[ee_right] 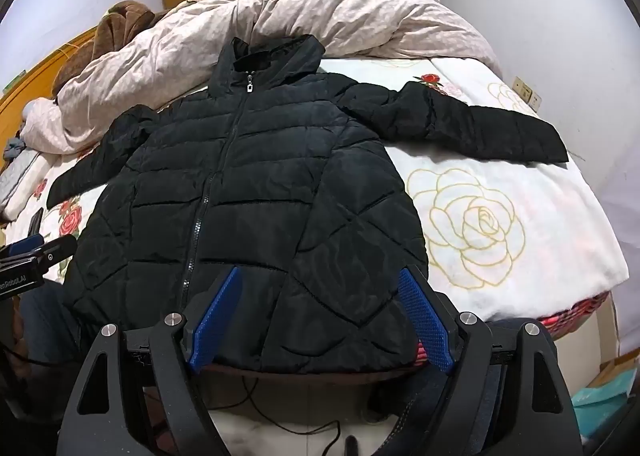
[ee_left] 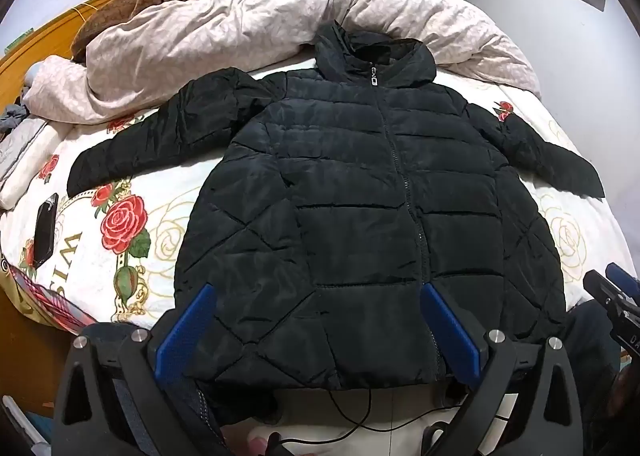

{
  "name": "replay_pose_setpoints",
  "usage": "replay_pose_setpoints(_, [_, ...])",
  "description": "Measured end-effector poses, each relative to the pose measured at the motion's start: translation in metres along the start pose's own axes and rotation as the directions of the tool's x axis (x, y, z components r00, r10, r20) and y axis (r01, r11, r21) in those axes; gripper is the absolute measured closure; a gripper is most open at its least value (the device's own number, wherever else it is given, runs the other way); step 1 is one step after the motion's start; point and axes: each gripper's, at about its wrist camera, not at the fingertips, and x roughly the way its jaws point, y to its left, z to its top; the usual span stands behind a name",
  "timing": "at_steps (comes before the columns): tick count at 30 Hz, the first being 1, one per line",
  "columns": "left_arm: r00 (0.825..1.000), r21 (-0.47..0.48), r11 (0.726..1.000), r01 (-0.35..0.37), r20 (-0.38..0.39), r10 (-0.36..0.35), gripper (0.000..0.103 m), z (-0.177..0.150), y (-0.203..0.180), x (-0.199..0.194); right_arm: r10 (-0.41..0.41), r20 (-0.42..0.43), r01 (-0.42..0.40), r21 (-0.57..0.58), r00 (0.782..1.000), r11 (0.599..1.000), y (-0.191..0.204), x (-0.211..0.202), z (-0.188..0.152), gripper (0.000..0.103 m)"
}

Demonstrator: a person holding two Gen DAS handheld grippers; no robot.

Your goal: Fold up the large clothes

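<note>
**Jacket spread flat, both grippers empty above the hem**

Bed point(ee_left: 168, 240) first: a wide mattress under a white sheet printed with roses, with a crumpled pink duvet point(ee_left: 248, 20) heaped along the far side. On that sheet lies the black puffer jacket point(ee_left: 360, 192), front up and zipped, its hood against the duvet, both sleeves thrown out sideways and the hem toward me at the near edge of the bed.

I judge it bulky but light, soft and springy: the quilted filling will push back against any crease, and the shiny shell looks slippery, so a shallow pinch may slide off. I would bite deep, over a seam or an edge where the layers bunch.

The left sleeve point(ee_left: 160, 136) ends near a dark phone point(ee_left: 45, 230) lying on the sheet; the right sleeve point(ee_right: 480, 128) reaches almost to the bed's far corner. The cuffs look like the natural first holds, to bring each sleeve across the chest, though the hem corners are nearer to me.

My left gripper point(ee_left: 316, 330) hangs over the hem with its blue pads wide apart, holding nothing. My right gripper point(ee_right: 320, 316) hangs likewise over the other half of the hem, spread and empty. Smallest thing of note: the silver zip pull point(ee_left: 374, 77) at the collar, marking the centre line to fold toward.
</note>
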Motion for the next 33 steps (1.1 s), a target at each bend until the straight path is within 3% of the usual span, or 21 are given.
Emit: replay_pose_setpoints(33, [1.000, 0.013, 1.000, -0.021, 0.004, 0.021, 0.000, -0.0017, 0.0007, -0.0024, -0.004, 0.004, 0.004, -0.004, 1.000, 1.000, 0.0054, 0.0006, -0.0004, 0.023])
